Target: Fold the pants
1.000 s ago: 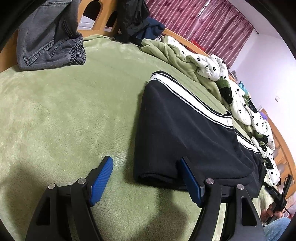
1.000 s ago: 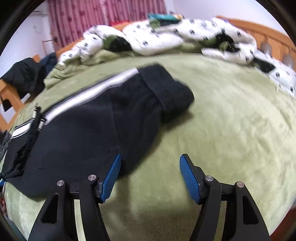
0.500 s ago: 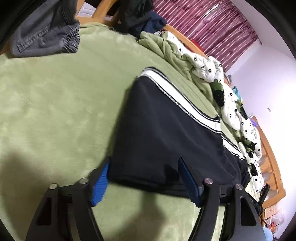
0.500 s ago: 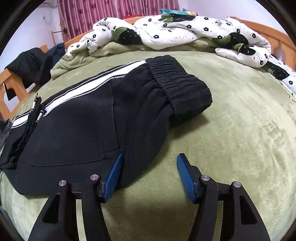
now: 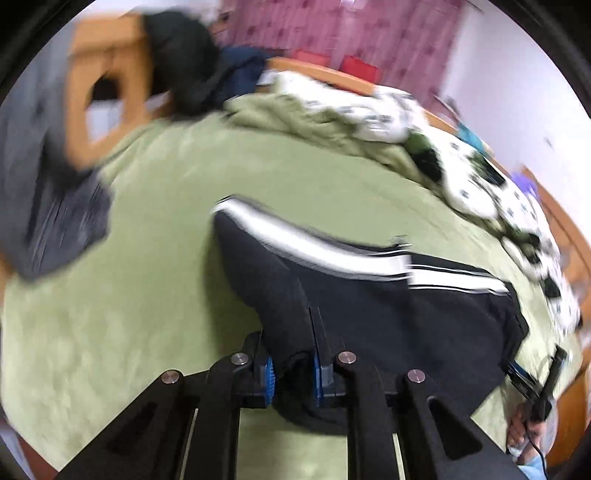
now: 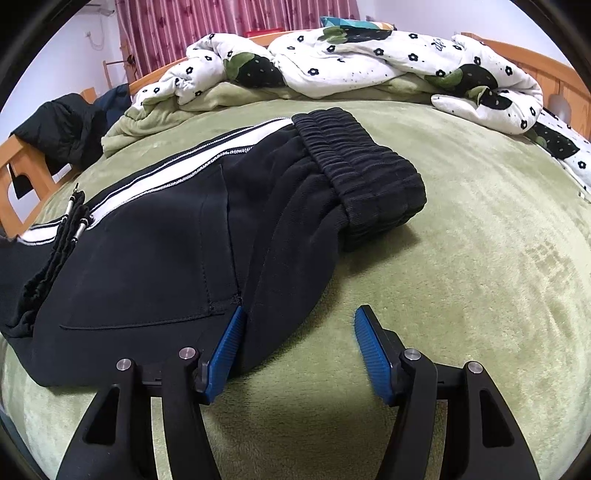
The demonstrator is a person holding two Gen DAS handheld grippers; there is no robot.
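Note:
Black pants (image 6: 155,251) with a white side stripe lie folded on a green blanket (image 6: 461,258). In the left wrist view the pants (image 5: 388,314) run away to the right, blurred. My left gripper (image 5: 291,369) is shut on the near edge of the pants, fabric bunched between its blue pads. My right gripper (image 6: 299,354) is open at the other end. Its left pad (image 6: 225,354) touches the pants' edge and its right pad (image 6: 373,354) is over bare blanket. The ribbed cuffs (image 6: 362,177) lie folded on top.
A white flowered quilt (image 6: 369,62) is heaped along the far side of the bed. Grey jeans (image 5: 48,206) lie at the left, by a wooden bed frame (image 5: 107,85) with dark clothes (image 5: 184,59) draped over it. Red curtains (image 6: 221,26) hang behind.
My left gripper moved onto the pants' edge and closed on it; that view is now blurred with motion. My right gripper stays open and has edged closer to the pants.

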